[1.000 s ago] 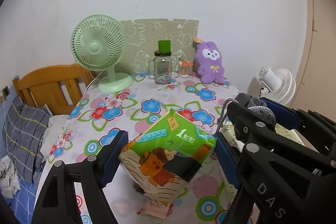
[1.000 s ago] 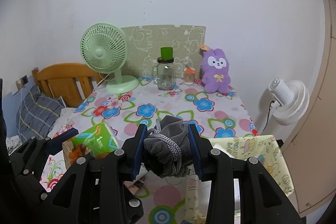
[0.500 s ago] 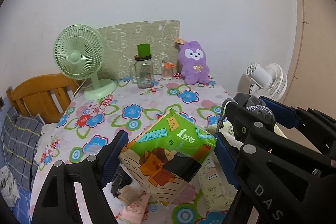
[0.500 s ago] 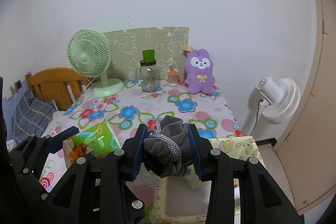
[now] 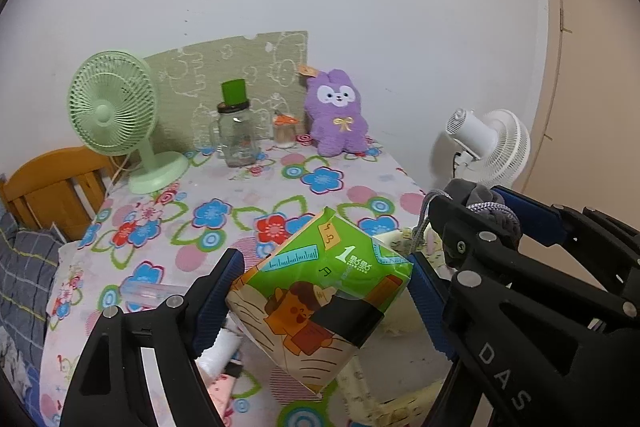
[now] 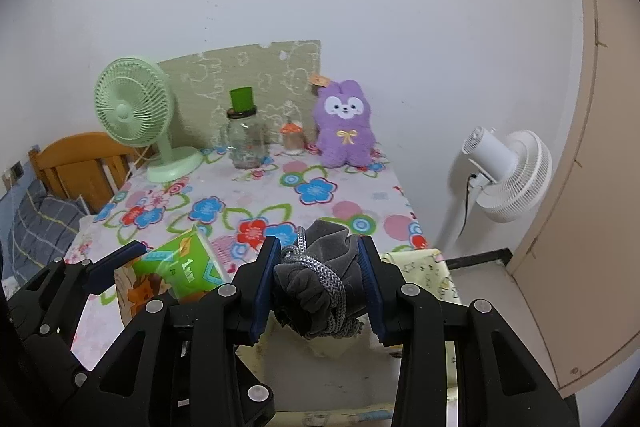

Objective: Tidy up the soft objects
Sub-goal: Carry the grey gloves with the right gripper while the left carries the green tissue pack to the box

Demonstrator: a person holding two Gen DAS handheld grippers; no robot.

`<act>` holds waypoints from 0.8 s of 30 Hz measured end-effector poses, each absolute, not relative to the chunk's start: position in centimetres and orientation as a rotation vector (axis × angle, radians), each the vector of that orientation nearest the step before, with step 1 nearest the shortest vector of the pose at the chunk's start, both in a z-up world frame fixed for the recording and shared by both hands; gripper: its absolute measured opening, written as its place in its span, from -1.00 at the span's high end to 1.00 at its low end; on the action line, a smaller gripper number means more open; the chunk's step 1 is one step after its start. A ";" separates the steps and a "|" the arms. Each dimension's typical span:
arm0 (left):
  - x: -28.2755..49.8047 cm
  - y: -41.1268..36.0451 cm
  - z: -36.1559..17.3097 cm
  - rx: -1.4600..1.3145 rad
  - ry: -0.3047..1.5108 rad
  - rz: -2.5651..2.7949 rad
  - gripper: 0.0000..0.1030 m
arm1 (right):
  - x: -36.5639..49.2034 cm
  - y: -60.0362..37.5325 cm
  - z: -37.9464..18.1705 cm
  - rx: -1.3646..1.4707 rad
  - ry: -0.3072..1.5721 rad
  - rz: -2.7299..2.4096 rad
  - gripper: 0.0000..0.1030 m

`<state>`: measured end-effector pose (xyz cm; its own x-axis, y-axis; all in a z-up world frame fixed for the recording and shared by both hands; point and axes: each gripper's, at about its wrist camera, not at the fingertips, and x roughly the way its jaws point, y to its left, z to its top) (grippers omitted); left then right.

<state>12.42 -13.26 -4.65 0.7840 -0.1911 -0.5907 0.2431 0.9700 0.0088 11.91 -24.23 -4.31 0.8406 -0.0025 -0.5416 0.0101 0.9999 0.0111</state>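
Step in hand, as judged: transport of two soft items toward the pale patterned fabric bin (image 6: pixel 424 267) at the lower centre of the right wrist frame; both items are lifted clear of the desk (image 5: pixel 248 195).

Left gripper (image 5: pixel 324 295): fingers set wide, pads pressed on either side of the green tissue pack (image 5: pixel 320 299); the pack sits tilted, one corner pointing up, in the lower centre of the left wrist frame.

Right gripper (image 6: pixel 316 283): fingers at a moderate gap, closed on the grey drawstring pouch (image 6: pixel 316 279); the cord loops across the front of the pouch.

Pose: both grippers point forward and moderately downward, side by side, the right one at the right edge of the left wrist frame.

Next move, as judged: position each item over the bin opening; lower; spread the fingers only once the item is inside the walls.

The purple plush toy (image 6: pixel 346 123) stands at the back of the desk, upper centre, beside a glass jar (image 6: pixel 244 135) and a green fan (image 6: pixel 136 107).
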 end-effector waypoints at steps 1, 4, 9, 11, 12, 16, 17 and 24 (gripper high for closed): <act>12.5 -13.6 -4.8 0.087 0.632 -0.239 -0.62 | 12.0 -24.5 -4.5 0.015 0.576 -0.012 0.18; 12.8 -14.4 -5.2 0.093 0.639 -0.254 -0.62 | 12.2 -25.4 -4.9 0.019 0.587 -0.028 0.18; 13.1 -15.8 -6.0 0.095 0.656 -0.283 -0.62 | 12.7 -26.8 -5.8 0.029 0.611 -0.052 0.18; 13.2 -16.4 -6.3 0.099 0.665 -0.297 -0.63 | 12.8 -27.3 -6.2 0.033 0.619 -0.060 0.18; 13.3 -16.6 -6.5 0.101 0.669 -0.301 -0.63 | 13.0 -27.6 -6.4 0.037 0.626 -0.063 0.18; 13.7 -17.5 -7.2 0.109 0.687 -0.315 -0.64 | 13.3 -28.5 -7.2 0.051 0.642 -0.072 0.18; 13.8 -17.7 -7.4 0.110 0.693 -0.320 -0.65 | 13.4 -28.7 -7.4 0.054 0.646 -0.074 0.18; 14.6 -19.0 -8.4 0.137 0.721 -0.349 -0.77 | 14.0 -30.0 -8.6 0.081 0.667 -0.092 0.18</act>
